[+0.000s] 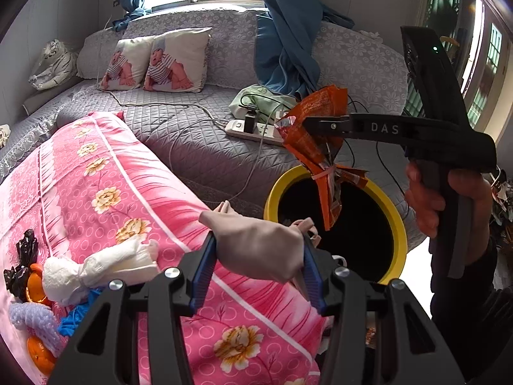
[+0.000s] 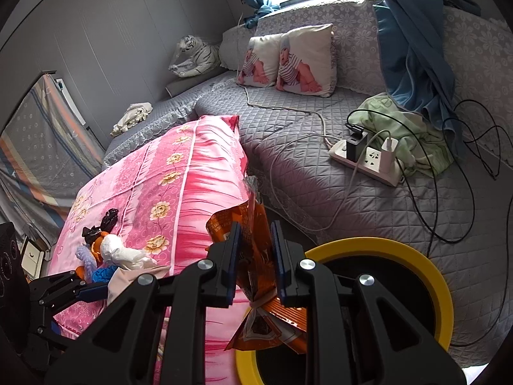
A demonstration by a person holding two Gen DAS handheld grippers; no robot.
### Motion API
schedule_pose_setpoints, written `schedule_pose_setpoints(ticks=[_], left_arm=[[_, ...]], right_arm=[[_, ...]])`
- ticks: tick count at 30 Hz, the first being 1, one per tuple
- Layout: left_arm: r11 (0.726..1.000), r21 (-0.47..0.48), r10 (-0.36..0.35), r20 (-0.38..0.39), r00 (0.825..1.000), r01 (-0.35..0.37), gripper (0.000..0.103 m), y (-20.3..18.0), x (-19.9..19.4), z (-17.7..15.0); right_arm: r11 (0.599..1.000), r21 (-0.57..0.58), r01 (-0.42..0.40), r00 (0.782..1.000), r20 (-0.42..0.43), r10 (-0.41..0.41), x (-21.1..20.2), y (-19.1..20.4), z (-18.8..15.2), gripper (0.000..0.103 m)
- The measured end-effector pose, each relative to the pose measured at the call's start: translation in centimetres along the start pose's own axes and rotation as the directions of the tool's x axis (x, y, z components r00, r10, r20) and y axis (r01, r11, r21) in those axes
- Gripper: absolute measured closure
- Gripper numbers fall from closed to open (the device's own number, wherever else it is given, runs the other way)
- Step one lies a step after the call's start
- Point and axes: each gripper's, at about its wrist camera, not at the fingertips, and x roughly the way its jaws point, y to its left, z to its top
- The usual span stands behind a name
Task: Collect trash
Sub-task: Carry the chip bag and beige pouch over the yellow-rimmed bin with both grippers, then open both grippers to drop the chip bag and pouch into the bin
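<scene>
- Grey quilted bed (image 1: 192,141) behind; pink blanket (image 1: 105,192) in front, a yellow-rimmed bin (image 1: 402,224) beside it.
- Left gripper (image 1: 259,253) clenches a beige glove (image 1: 256,243): soft, limp, light.
- Right gripper (image 2: 255,260) pinches an orange wrapper (image 2: 256,272) (crinkly, slippery) over the bin; grip its knotted middle.
- More trash (image 1: 96,266) lies on the blanket.

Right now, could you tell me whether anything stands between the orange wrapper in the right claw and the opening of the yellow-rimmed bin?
Nothing visible does. The crumpled orange foil wrapper, pinched in the right claw, hangs directly over the round yellow-rimmed bin, its lower end already across the rim. The bin's dark mouth looks unobstructed.
</scene>
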Motion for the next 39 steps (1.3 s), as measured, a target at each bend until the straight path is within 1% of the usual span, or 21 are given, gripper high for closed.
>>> schedule_pose_setpoints(ticks=[6, 12, 23, 26, 28, 31, 39], left_arm=[[0.999, 0.037, -0.034, -0.017, 0.999, 0.035, 0.056, -1.9, 1.9, 0.9], [0.997, 0.057, -0.052, -0.032, 0.998, 0.053, 0.056, -3.3, 3.4, 1.4], [0.991, 0.091, -0.088, -0.074, 0.993, 0.094, 0.056, -6.2, 6.3, 1.4], [0.989, 0.099, -0.098, -0.085, 0.992, 0.106, 0.056, -7.0, 7.0, 1.4], [0.989, 0.108, -0.092, -0.091, 0.992, 0.102, 0.056, -7.5, 7.5, 1.4], [0.988, 0.11, -0.099, -0.108, 0.989, 0.111, 0.056, -7.9, 8.2, 1.2], [0.984, 0.124, -0.111, -0.123, 0.986, 0.126, 0.056, -8.9, 9.5, 1.3]], right_arm=[[0.998, 0.033, 0.052, 0.999, 0.003, -0.052, -0.7, -2.1, -0.4, 0.085], [0.993, 0.073, 0.091, 0.996, 0.008, -0.091, -1.2, -4.4, -0.8, 0.085], [0.976, 0.13, 0.173, 0.984, 0.009, -0.176, -2.0, -8.0, -1.7, 0.085], [0.972, 0.139, 0.192, 0.981, 0.005, -0.194, -2.1, -8.6, -2.0, 0.085], [0.969, 0.145, 0.199, 0.979, 0.002, -0.202, -2.1, -9.0, -2.2, 0.085], [0.965, 0.153, 0.215, 0.976, 0.001, -0.217, -2.1, -9.4, -2.2, 0.085], [0.953, 0.177, 0.246, 0.968, -0.002, -0.25, -2.3, -10.4, -2.2, 0.084]])
